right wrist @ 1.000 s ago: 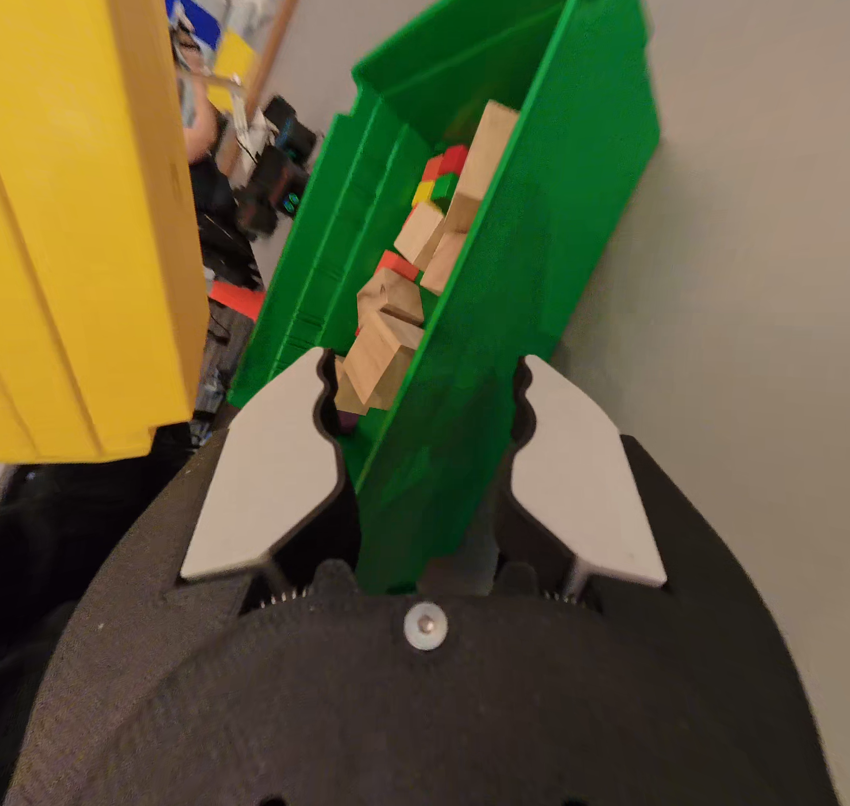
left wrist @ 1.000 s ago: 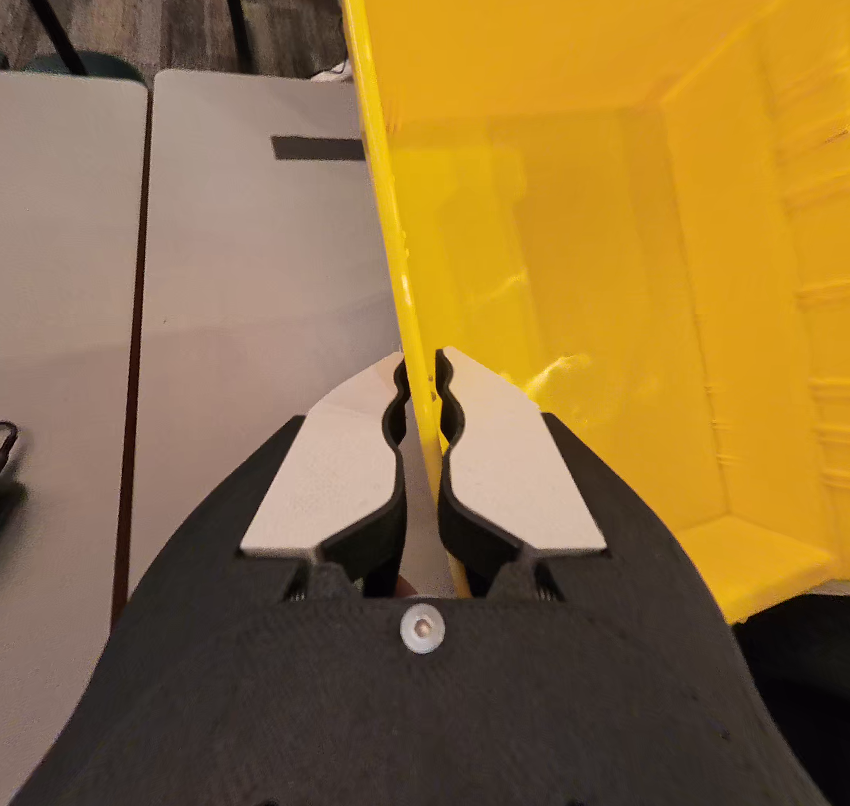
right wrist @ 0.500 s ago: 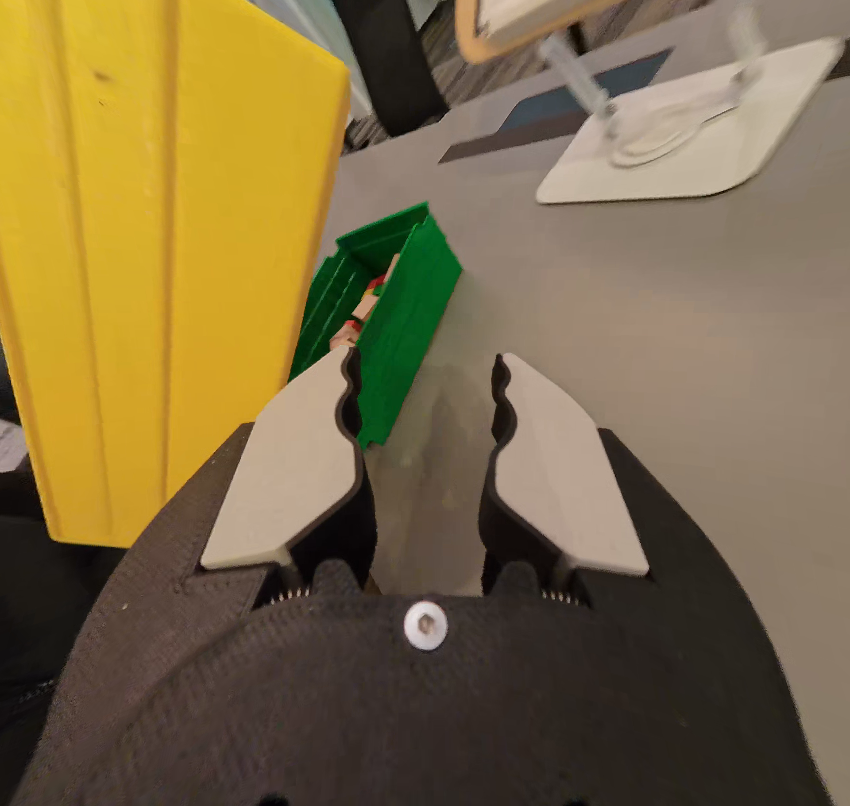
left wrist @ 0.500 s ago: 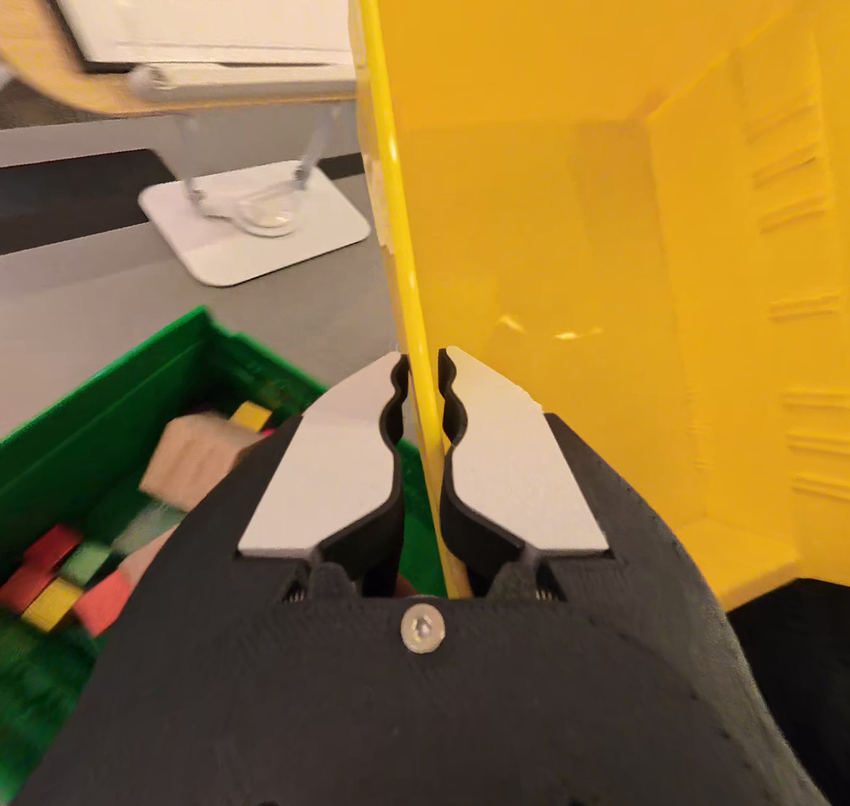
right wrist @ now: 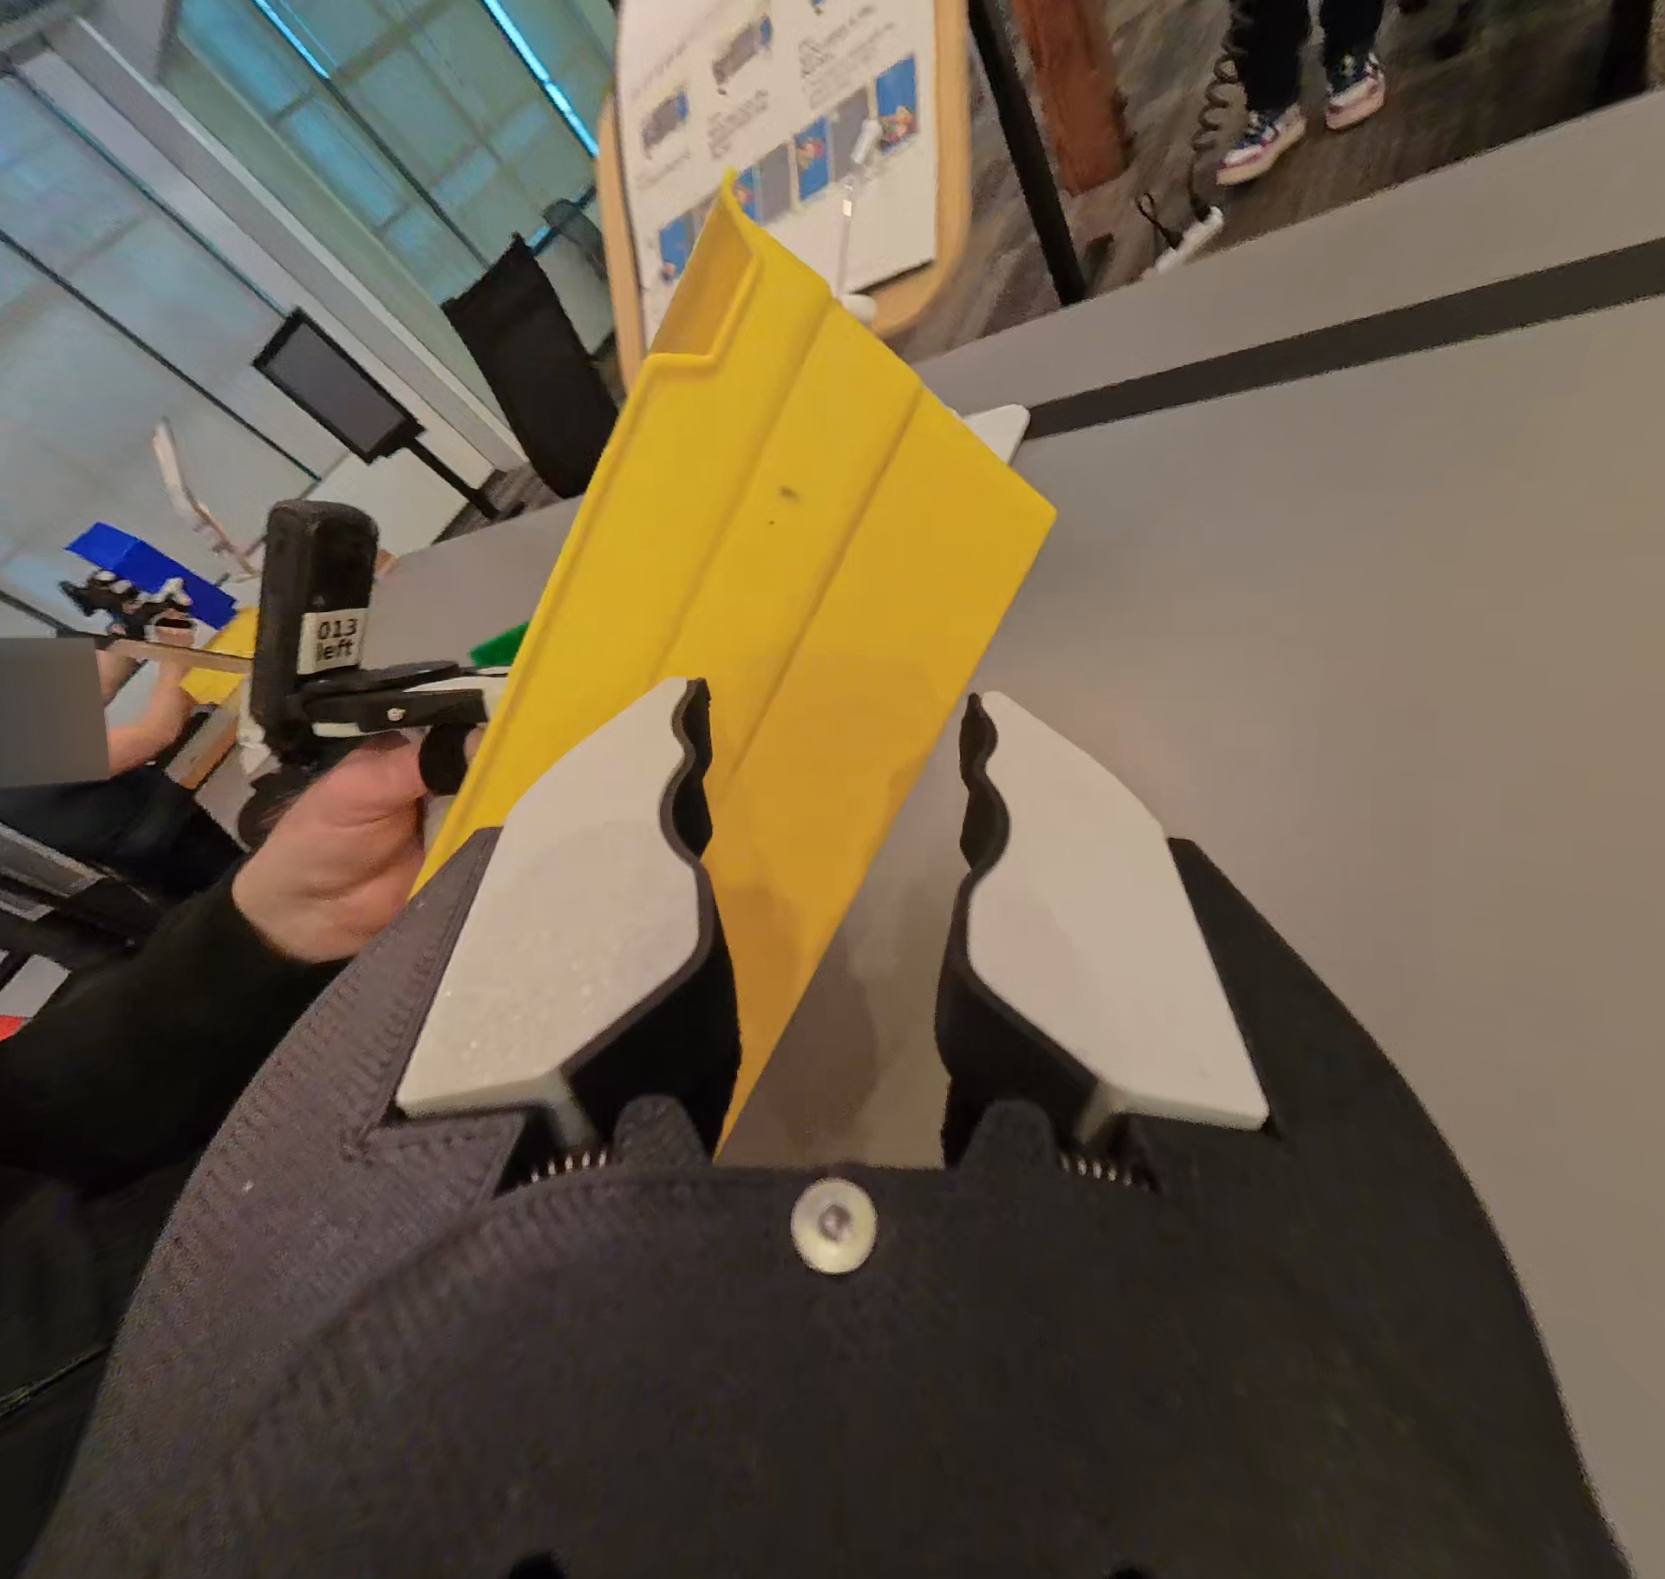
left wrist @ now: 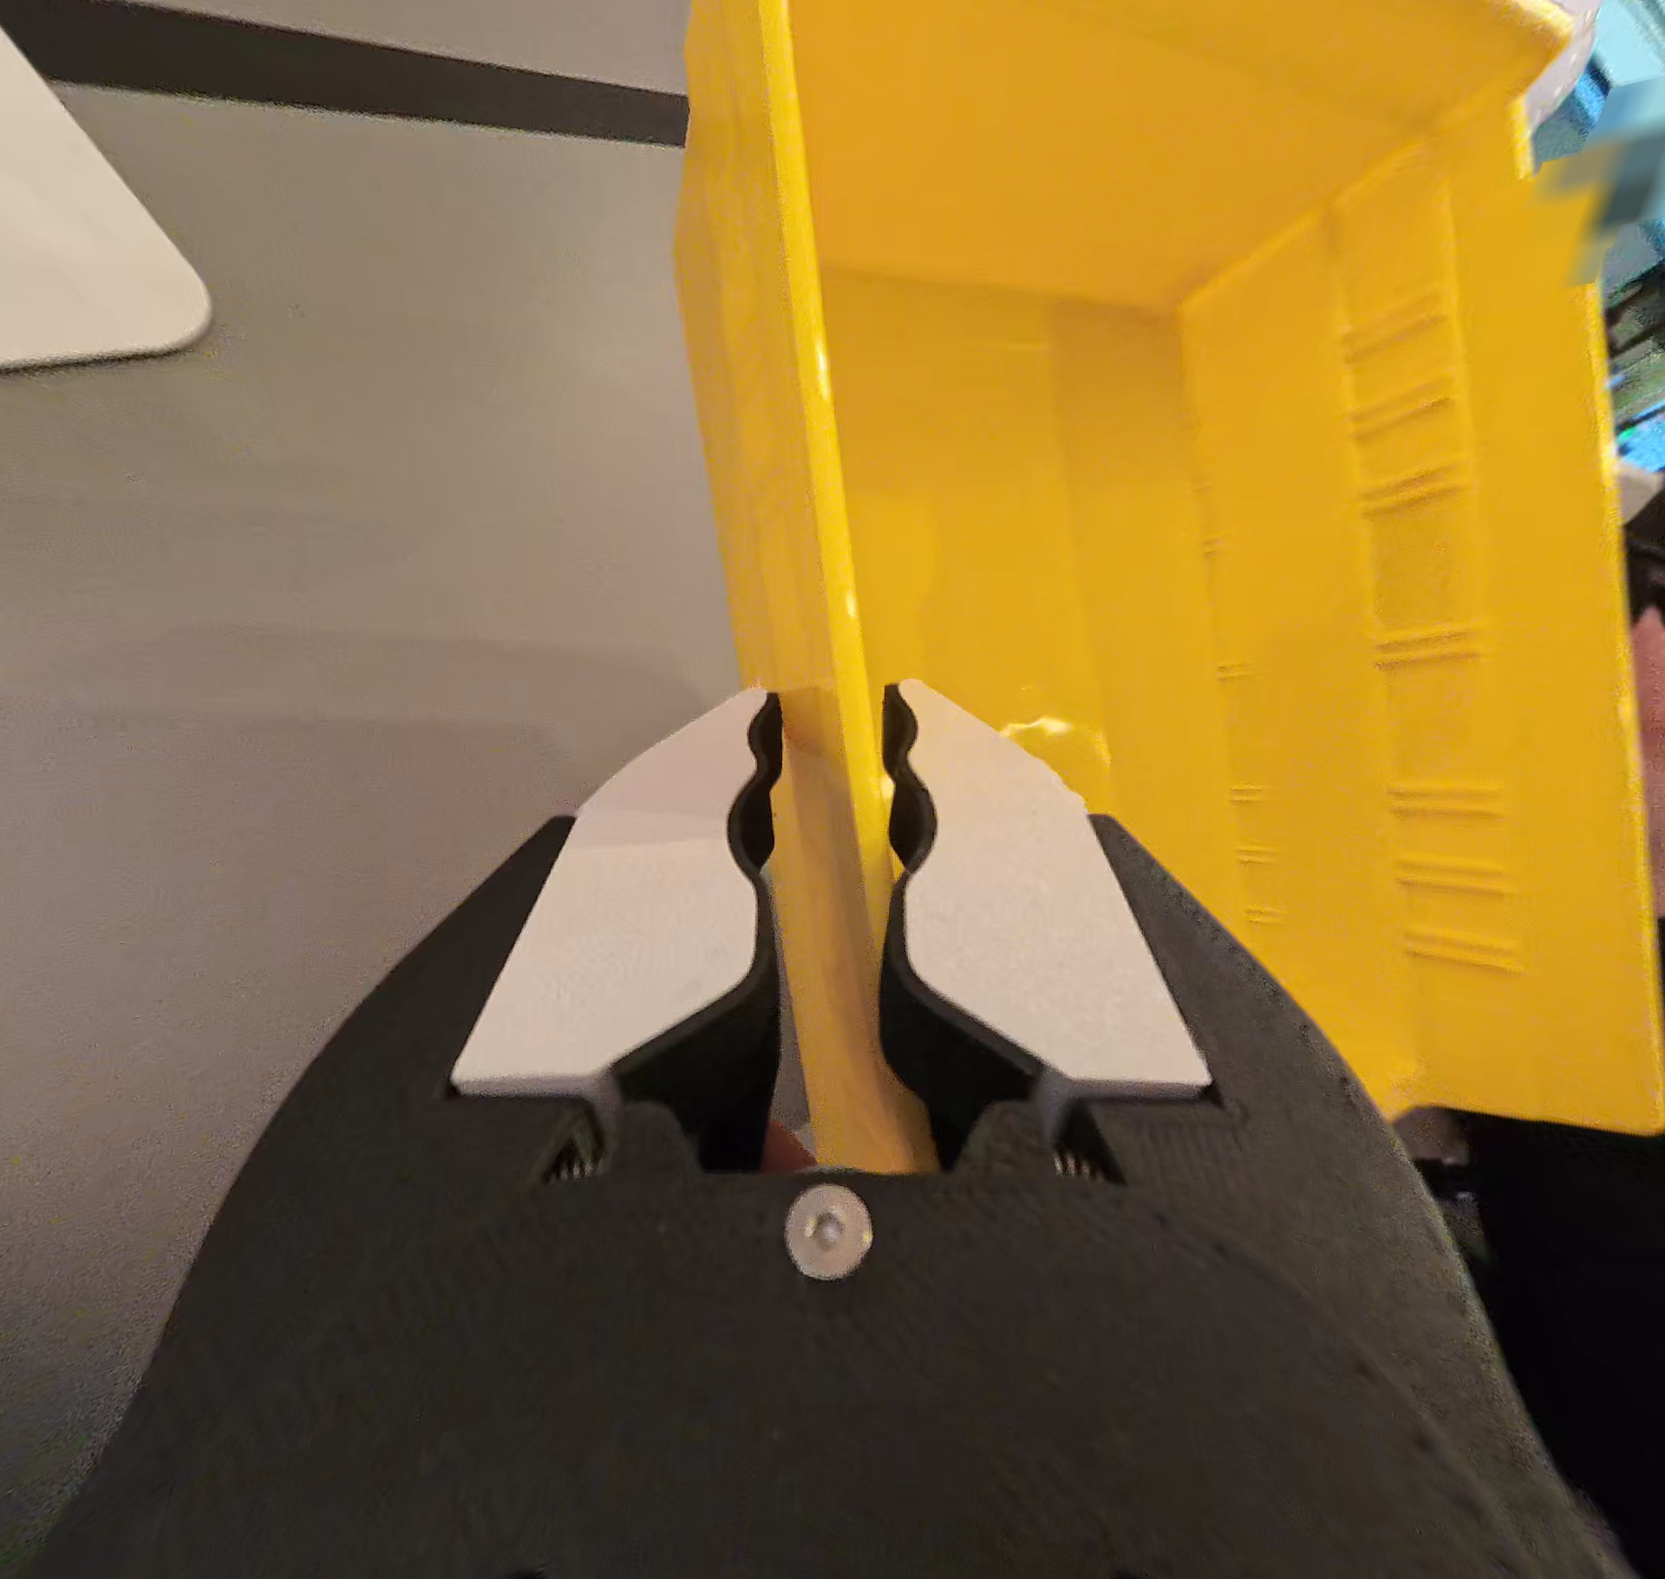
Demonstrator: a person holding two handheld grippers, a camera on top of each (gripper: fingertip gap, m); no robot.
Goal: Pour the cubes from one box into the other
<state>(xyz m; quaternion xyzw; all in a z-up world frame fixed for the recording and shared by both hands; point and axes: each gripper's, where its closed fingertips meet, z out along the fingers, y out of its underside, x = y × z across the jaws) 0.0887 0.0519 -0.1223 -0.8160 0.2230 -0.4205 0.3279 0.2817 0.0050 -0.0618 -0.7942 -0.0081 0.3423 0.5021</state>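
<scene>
Grey table (right wrist: 1351,635): yellow box (left wrist: 1126,455) empty, tilted, side wall clamped in left gripper (left wrist: 827,707); long axis runs away from it. Right gripper (right wrist: 833,707) agape, unloaded, just beside box underside.

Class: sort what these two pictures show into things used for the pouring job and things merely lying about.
Job: empty yellow plastic box; left gripper clamped on its wall; open right gripper.

Lying about: white flat stand base; illustrated poster board; grey table.

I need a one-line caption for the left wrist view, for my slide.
Left gripper shut on a side wall of the empty yellow plastic box, held above the grey table.
</scene>
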